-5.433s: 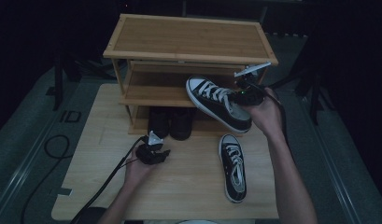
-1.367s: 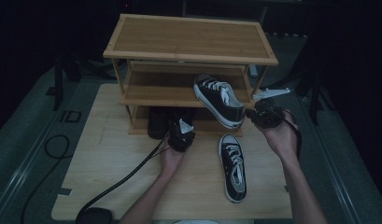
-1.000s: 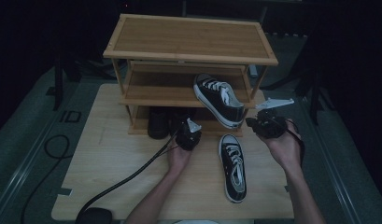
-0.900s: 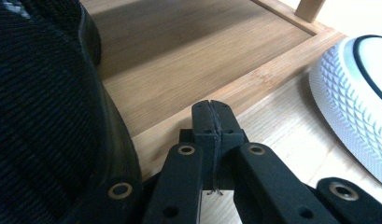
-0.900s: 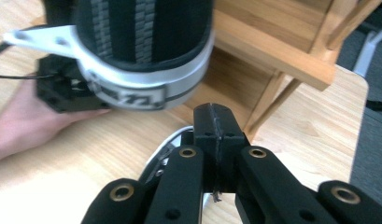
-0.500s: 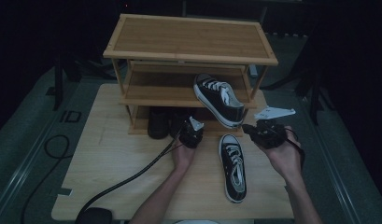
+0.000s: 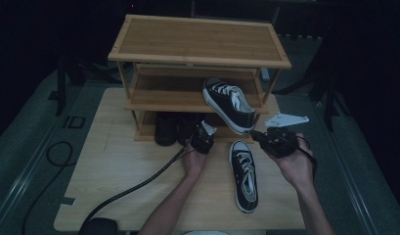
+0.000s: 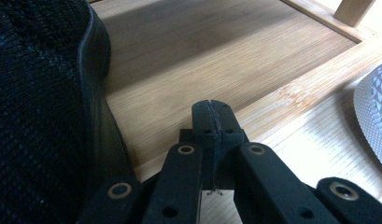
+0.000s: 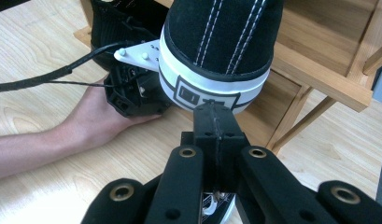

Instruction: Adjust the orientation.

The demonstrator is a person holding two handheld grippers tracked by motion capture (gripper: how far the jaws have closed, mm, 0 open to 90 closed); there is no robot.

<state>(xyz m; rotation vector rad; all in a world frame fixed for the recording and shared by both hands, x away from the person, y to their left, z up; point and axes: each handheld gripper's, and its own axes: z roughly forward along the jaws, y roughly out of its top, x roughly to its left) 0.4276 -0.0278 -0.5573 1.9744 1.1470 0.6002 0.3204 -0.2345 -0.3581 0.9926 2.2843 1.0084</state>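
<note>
Your right gripper (image 7: 258, 134), jaws clenched empty, sat against the heel of the sneaker (image 7: 230, 104) overhanging the rack's middle shelf (image 7: 163, 100). A push toward 6 o'clock could have tipped it onto the bench (image 7: 114, 161). Left gripper (image 7: 201, 131): likewise clenched empty.

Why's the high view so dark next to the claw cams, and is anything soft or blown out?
High view: underexposed, dim beyond the table, rack still readable. Left gripper view: bright and even, black shoe close and slightly soft, left claw sharp. Right gripper view: well lit, sneaker heel crisp, its white band bright but not clipped.
</note>
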